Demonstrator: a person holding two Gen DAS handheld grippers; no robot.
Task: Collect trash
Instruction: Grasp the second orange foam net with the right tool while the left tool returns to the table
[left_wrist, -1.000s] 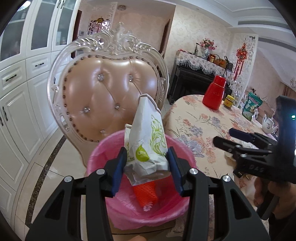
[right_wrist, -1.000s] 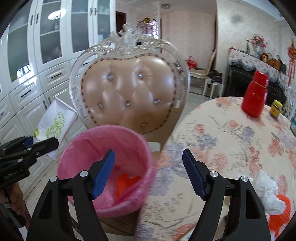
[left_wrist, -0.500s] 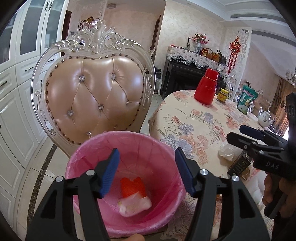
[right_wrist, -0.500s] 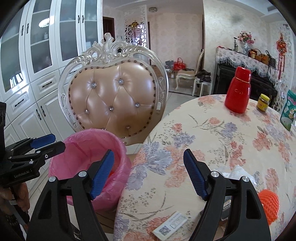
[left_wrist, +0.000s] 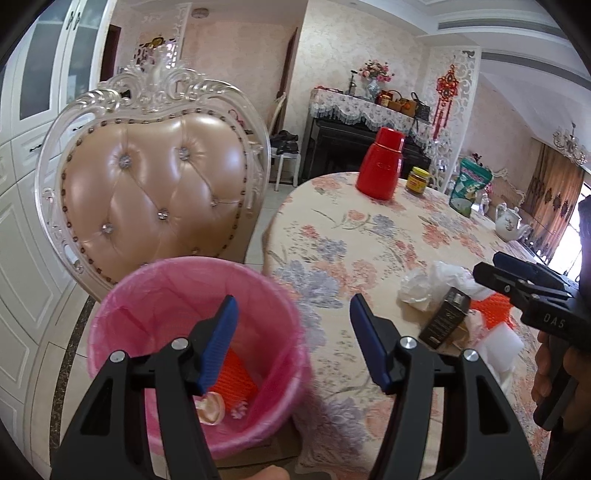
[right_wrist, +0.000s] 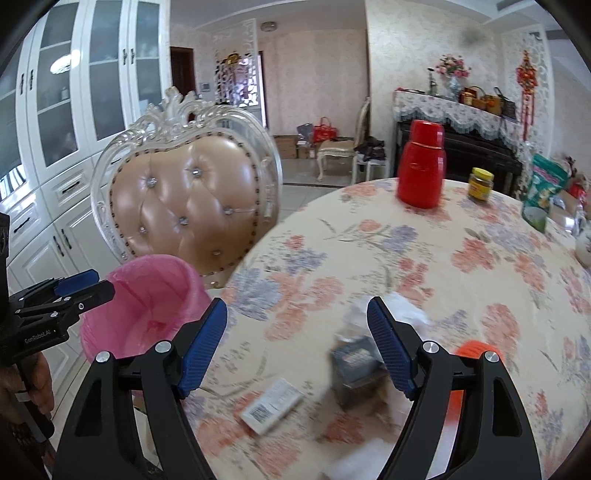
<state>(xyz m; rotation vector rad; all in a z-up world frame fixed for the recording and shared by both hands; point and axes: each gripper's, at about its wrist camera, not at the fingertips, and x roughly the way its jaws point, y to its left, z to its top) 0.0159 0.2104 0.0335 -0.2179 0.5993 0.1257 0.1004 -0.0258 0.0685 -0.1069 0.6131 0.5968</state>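
Your left gripper (left_wrist: 291, 339) has swung away from the pink-lined round waste bin (left_wrist: 192, 332): half a second ago both fingers framed the bin, now only the left finger lies over it and the right finger lies over the floral tablecloth (left_wrist: 351, 236). Its fingers are spread wide and empty. Your right gripper (right_wrist: 297, 347) has moved over the table, fingers also wide and empty. Between its fingers lies one white barcoded card (right_wrist: 271, 404); one dark small box (right_wrist: 354, 369) sits by the right finger, blurred. Past that finger: one crumpled white wrapper (right_wrist: 402, 310) and one orange foam net (right_wrist: 476, 350). In the bin: one orange net (left_wrist: 236, 380), one pale wrapper (left_wrist: 210, 408).
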